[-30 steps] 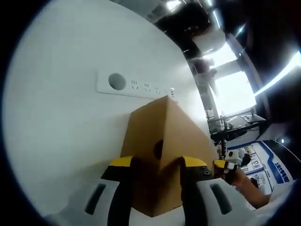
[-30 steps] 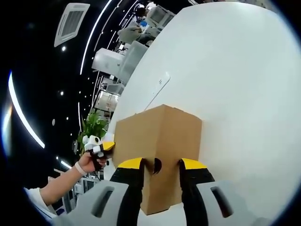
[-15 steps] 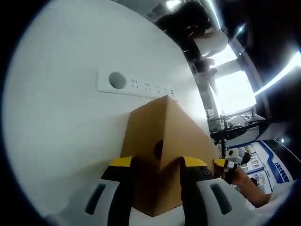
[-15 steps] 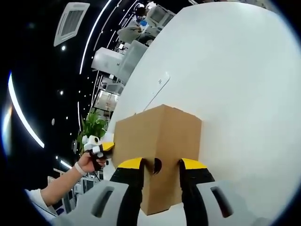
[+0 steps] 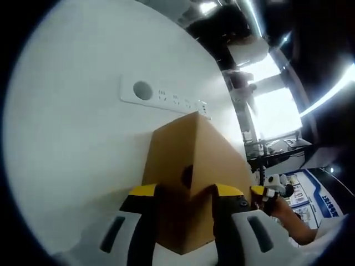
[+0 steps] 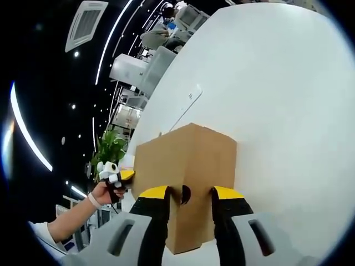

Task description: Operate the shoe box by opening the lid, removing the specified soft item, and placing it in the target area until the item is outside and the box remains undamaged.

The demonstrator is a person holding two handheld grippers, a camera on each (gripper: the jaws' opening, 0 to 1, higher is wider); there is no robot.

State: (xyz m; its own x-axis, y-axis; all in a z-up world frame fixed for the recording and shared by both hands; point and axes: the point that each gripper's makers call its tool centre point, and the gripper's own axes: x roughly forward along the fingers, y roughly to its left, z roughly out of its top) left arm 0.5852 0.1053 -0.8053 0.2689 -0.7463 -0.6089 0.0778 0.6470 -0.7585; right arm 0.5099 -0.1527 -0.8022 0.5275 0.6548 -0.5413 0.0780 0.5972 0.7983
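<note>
The white table (image 5: pixel 72 138) takes most of the left gripper view, and you see it again at the right of the right gripper view. On it, in the lower middle of both views, stands the shoe box (image 5: pixel 191 166), brown cardboard, with its lid down; the soft item must be inside, so you cannot see it yet.

Your left claw (image 5: pixel 186 191) is at one end of the box, its two yellow-tipped jaws narrow and pressed on the two sides of a corner, close to a round hole (image 5: pixel 187 175) in the cardboard. Your right claw (image 6: pixel 188 194) does the same at the opposite end, beside a similar hole there. You hold the box between both claws, one at each end of its long axis, and each claw appears small at the lower edge of the other view.

I judge that the lid must go up, away from the table, so neither claw is nearer; both need to lift together.

A white power strip (image 5: pixel 163 100) lies on the table just behind the box, upper middle of the left gripper view.
</note>
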